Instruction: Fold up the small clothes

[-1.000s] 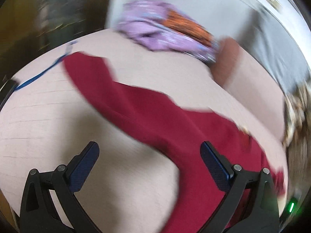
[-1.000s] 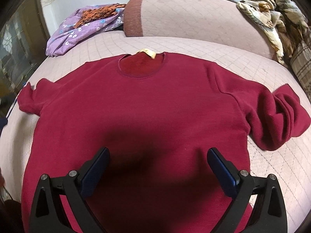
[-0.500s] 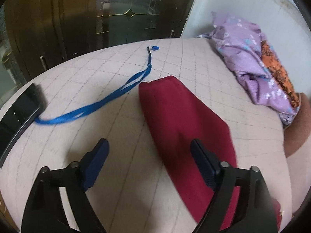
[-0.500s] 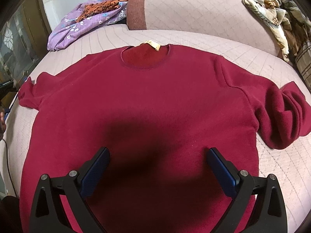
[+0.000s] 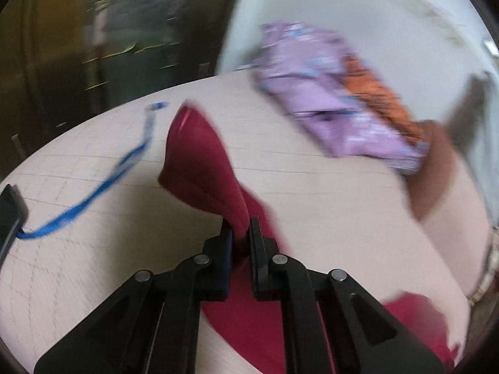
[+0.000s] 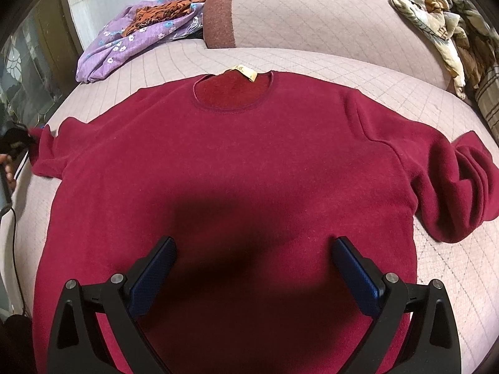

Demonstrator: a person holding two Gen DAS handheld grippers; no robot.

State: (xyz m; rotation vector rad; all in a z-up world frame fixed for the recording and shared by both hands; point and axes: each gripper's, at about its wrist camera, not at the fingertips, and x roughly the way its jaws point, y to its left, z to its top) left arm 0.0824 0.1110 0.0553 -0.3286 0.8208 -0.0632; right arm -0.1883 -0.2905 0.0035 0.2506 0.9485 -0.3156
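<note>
A dark red sweater (image 6: 230, 155) lies face up on the pink quilted bed cover (image 6: 312, 62), collar and yellow tag at the far side. Its left sleeve (image 5: 199, 155) is pinched between the pads of my left gripper (image 5: 240, 227), whose jaws are closing on it; the cuff end stands lifted off the cover. In the right wrist view that sleeve (image 6: 46, 155) reaches to the far left edge. My right gripper (image 6: 254, 249) hangs open over the sweater's lower body, nothing between its fingers. The right sleeve (image 6: 461, 184) lies bunched up.
A purple floral garment (image 5: 327, 109) with orange cloth lies at the back by the wall. A blue lanyard (image 5: 93, 193) runs to a black device (image 5: 9, 215) left of the sleeve. A bolster (image 6: 312, 15) and a patterned cloth (image 6: 436, 15) sit behind the sweater.
My left gripper swept leftward to the sleeve's end and closed its wide-open jaws on the sleeve, raising the cuff. The right gripper stayed open over the sweater.
</note>
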